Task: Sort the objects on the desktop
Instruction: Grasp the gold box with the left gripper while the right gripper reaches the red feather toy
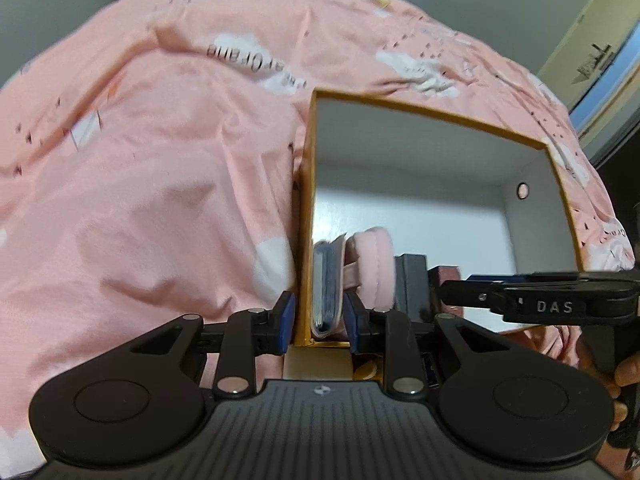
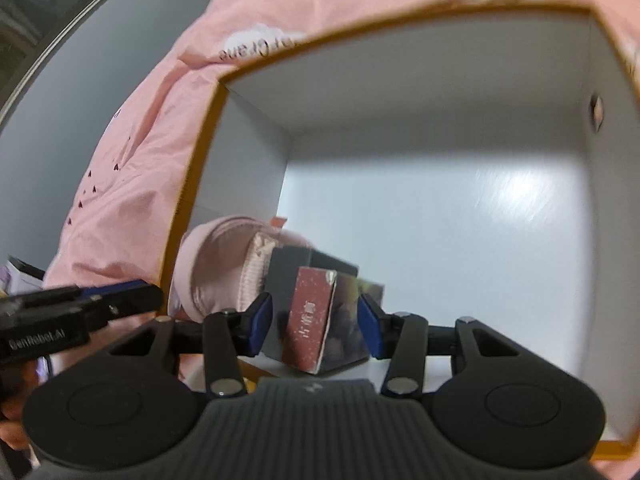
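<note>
An orange-rimmed box [image 1: 400, 106] with a white inside lies open on a pink bedspread. My left gripper [image 1: 319, 322] is shut on the box's left wall together with a thin blue-and-white booklet [image 1: 326, 288] standing just inside it. A pink padded pouch [image 1: 372, 268] and a black box [image 1: 412, 280] lie beside the booklet. In the right wrist view my right gripper [image 2: 316, 324] reaches into the orange-rimmed box [image 2: 200, 168]. Its blue pads stand close on either side of a small red-and-silver carton [image 2: 316, 320] resting tilted on the floor, in front of the black box [image 2: 312, 260] and pink pouch [image 2: 216, 264].
The pink bedspread [image 1: 160, 160] with white clouds fills the surroundings. The right gripper [image 1: 452, 294] crosses the box's near right corner, a hand [image 1: 628, 376] behind it. The left gripper [image 2: 154, 294] shows at the box's left wall. The far half of the box floor [image 2: 460, 220] is bare.
</note>
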The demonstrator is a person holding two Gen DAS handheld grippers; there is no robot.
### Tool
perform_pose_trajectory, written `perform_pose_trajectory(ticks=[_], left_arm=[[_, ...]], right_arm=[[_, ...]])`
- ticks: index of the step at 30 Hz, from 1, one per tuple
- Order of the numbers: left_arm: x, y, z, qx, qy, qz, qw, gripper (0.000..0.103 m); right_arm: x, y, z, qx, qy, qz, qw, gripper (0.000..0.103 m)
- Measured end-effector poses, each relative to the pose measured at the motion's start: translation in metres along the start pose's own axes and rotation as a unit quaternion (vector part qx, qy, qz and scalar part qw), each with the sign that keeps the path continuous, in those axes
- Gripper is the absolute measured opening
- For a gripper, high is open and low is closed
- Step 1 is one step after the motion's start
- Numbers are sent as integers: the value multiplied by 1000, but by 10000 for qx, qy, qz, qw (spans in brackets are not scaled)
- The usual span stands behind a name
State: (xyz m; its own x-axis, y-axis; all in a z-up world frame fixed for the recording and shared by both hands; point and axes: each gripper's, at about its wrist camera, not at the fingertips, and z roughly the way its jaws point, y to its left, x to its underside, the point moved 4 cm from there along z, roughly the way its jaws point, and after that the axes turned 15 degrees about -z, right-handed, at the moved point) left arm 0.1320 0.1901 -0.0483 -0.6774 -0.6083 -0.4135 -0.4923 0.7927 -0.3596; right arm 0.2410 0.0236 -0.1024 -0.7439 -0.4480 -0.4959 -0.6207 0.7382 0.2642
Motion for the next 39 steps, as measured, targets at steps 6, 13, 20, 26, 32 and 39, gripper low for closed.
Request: perform_pose_trajectory(ticks=[6,13,20,26,32,39], left_arm=[[15,-19,-38,30,-347,576,9977,29],[58,-40,-59,344,-198,1154,9925,29],[102,-38,-65,-115,117,1561,9876,37],[137,-46,-76,-335,200,2287,9727,57],[164,-46,-78,-702,128,2989,9516,65],[188,-43,-63,-1233,99,3673,9219,71]], right_arm=[[9,28,-50,133,-658,-827,9943,48],[50,58,-89,103,-1133,-1458,9828,43],[95,78,-80,-450,-677,-1220,9892,43],[127,94,-62,-326,-238,-1372,9897,44],[143,97,-59,-299,-65,-1337,9905,45],[154,79,-66,-222,-23,-911,9956,48]])
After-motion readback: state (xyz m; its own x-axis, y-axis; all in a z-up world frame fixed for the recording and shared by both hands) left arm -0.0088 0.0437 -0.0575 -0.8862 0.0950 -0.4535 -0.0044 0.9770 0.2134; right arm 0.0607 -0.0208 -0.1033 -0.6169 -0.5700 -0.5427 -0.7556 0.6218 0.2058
